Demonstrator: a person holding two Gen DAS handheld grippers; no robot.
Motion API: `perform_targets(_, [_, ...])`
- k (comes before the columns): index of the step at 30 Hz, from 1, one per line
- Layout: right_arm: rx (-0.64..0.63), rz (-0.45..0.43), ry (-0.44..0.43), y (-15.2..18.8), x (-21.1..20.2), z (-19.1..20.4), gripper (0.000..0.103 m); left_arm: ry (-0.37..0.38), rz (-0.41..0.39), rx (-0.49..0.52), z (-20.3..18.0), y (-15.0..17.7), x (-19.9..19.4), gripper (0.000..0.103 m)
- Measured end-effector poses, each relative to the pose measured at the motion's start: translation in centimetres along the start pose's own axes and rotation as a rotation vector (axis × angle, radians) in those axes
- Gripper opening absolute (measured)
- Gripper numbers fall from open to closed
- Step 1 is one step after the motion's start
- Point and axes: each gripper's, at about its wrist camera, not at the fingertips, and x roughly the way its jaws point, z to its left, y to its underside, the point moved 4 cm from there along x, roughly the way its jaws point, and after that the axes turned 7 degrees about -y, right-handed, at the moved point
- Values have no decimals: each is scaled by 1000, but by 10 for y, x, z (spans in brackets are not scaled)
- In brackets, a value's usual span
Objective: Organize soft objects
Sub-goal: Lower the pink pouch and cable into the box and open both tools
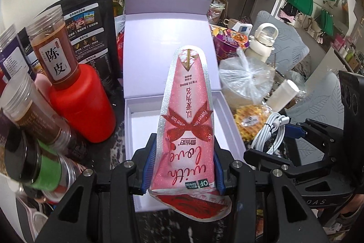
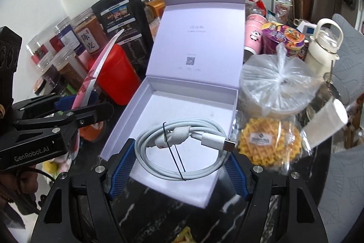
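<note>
Tilting downward over box (image 2: 227,92), left gripper (image 1: 183,165) pinching pouch (image 1: 188,106)

open box (image 2: 159,111) interior free, red bottle (image 2: 116,74) left, bagged tub (image 2: 277,85) seemingly crowding right

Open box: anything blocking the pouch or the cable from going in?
Nothing visible. The lid stands upright at the back, and the box tray looks bare. The pink pouch and coiled white cable are held in front of it.

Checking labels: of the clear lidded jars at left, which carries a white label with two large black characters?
The amber-filled jar leaning against the red bottle.
</note>
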Motion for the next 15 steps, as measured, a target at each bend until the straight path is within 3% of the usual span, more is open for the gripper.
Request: perform_targets(15, [9, 6, 50, -36, 65, -16, 75, 19, 23, 50, 17, -28, 65, 42])
